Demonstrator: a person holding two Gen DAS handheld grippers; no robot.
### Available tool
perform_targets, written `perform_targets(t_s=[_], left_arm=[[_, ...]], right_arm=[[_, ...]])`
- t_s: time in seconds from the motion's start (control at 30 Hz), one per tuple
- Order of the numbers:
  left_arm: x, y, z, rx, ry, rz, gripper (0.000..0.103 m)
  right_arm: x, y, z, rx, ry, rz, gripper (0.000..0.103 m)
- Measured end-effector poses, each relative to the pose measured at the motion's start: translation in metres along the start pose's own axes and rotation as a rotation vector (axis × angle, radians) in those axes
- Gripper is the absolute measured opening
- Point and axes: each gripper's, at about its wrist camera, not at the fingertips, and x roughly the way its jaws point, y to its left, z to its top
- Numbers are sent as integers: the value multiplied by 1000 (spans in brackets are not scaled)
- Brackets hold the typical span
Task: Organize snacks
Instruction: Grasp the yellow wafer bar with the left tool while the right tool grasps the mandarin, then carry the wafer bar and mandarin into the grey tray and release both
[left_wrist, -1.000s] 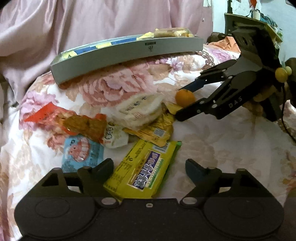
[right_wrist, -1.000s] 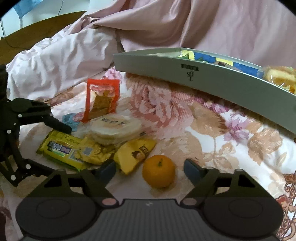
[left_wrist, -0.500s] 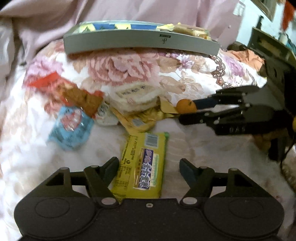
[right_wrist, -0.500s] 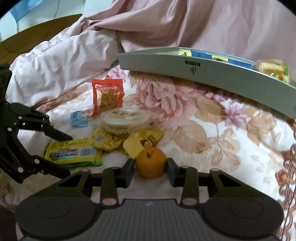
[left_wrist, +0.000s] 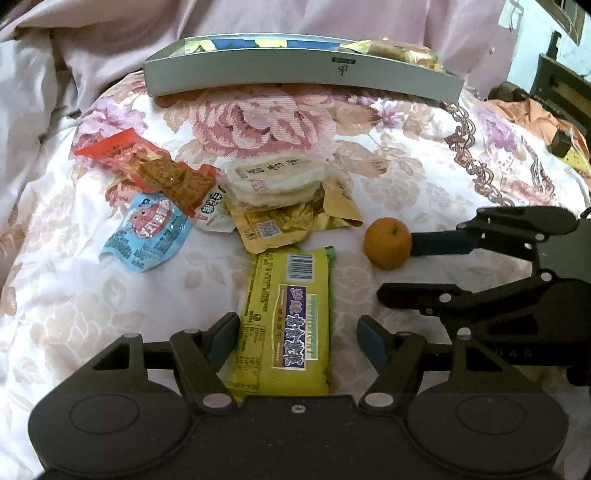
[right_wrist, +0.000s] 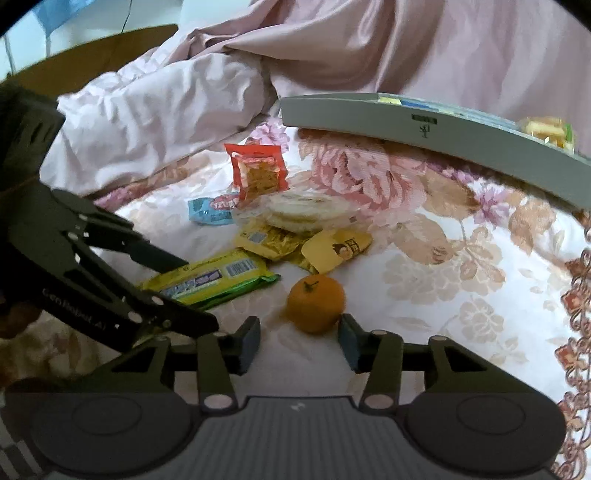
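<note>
Both tools are matte black with blue pads and silver screws.

Dim, warm indoor light with soft shadows; strong fisheye bending and dark corners; mild blur throughout.

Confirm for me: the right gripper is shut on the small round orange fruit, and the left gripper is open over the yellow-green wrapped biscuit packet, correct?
Not quite. The right gripper is open: in the right wrist view the small round orange fruit sits on the floral bedspread just ahead of its spread fingers, not clamped. The rest holds: the left gripper is open over the yellow-green wrapped biscuit packet.
</note>
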Motion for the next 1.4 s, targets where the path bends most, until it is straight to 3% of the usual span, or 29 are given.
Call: perform_targets(t_s=[0.3, 0.5, 0.6, 0.77, 0.87, 1.4], left_arm=[[3, -1, 1, 25, -14, 30, 68], [5, -7, -1, 52, -29, 58, 65], [4, -7, -1, 51, -34, 57, 58], [4, -9, -3, 32, -51, 62, 51], [3, -11, -4, 18, -56, 69, 50], [-29, -7, -11, -238, -58, 28, 50]], right_arm=[[8, -4, -1, 17, -36, -42, 63], [18, -10, 6, 130, -44, -49, 66], [21, -5, 5, 114, -47, -67, 67], [21, -2, 3, 108, -49, -87, 53], [19, 0, 2, 110, -48, -115, 39], [-17, 12, 3, 161, -80, -142, 39]])
